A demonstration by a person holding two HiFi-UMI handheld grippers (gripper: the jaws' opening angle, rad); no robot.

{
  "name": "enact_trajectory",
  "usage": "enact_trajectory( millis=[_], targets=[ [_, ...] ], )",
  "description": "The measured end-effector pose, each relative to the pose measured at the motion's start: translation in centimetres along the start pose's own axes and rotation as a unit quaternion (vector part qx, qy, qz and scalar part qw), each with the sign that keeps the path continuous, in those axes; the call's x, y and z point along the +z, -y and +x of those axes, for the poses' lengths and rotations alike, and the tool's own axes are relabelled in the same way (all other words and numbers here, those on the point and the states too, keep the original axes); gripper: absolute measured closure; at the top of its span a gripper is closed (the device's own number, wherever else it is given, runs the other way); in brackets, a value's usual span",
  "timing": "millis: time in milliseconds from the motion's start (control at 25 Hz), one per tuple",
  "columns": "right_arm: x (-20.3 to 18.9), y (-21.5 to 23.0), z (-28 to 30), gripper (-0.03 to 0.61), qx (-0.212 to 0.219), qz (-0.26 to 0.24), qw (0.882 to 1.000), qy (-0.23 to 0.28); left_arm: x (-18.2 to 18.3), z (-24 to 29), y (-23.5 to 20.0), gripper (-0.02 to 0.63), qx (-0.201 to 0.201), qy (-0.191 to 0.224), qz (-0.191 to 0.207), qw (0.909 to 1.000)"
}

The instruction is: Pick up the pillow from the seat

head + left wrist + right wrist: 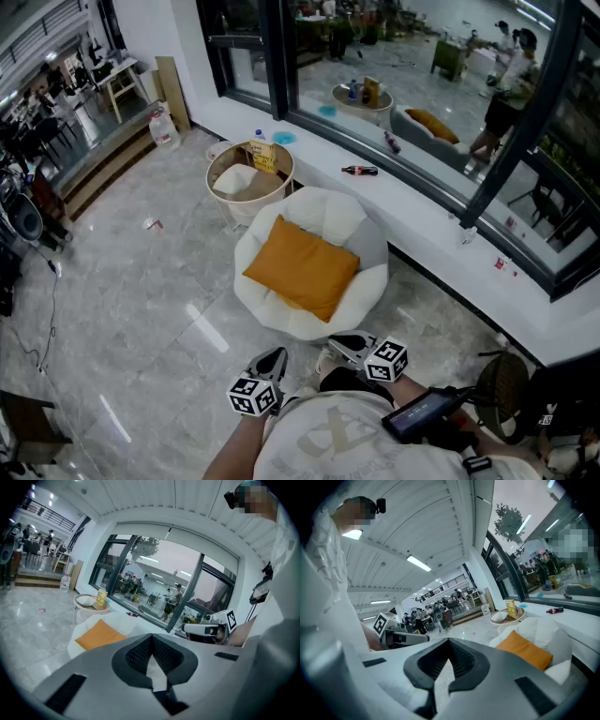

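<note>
On the round white padded seat (373, 281): the orange square fabric pillow (302, 267) sits right in the bowl, leaning on the backrest, one corner pointing towards us
Left gripper (277, 353): low at the person's front, short of the seat, jaws pressed together with nothing between them
Right gripper (335, 343): right beside it, just as closed and just as empty, tip near the seat's front rim but not touching
Gap to cover: both tools are apart from the pillow, so nothing is picked up yet
Risk one: going in with the jaws together would only poke the pillow and shove it deeper into the bowl, so they need to open first
Risk two: the pillow looks soft and plump, and a shallow pinch on a corner may slip out as it lifts
Risk three: a one-sided grab could let it droop and drag on the seat wall, perhaps tugging the seat along the glossy grey floor (141, 281)
Risk four: a round tan basket table (249, 173) stands just behind the seat, and a wide swing on the lift could knock it
Best bet, I'd say: a firm bite on a near edge, then straight up
</note>
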State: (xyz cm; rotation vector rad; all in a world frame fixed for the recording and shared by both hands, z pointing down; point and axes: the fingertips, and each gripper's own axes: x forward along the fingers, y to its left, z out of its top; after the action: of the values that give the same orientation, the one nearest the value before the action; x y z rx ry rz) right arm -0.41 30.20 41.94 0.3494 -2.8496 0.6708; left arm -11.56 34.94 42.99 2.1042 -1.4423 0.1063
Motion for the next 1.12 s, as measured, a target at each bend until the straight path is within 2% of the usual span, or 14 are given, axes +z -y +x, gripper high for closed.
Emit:
enact_trajectory(
  millis=[280, 640, 1120],
  targets=[
    [1.7, 1.1, 1.2, 0.565, -0.010, 0.008, 0.999, 0.038, 0.1, 0.4, -1.6, 0.604, 0.003, -0.001, 0.000, 1.0000],
    [2.5, 3.1, 2.9, 0.565, -0.018, 0.018, 0.999, 0.033, 1.7, 2.0, -3.3, 0.603, -0.005, -0.005, 0.003, 1.0000],
    [4.8, 9.0, 6.6, 0.565, -0.022, 0.026, 0.999, 0.018, 5.3, 7.8, -7.4, 0.603, 0.000, -0.018, 0.008, 0.9998]
  ],
)
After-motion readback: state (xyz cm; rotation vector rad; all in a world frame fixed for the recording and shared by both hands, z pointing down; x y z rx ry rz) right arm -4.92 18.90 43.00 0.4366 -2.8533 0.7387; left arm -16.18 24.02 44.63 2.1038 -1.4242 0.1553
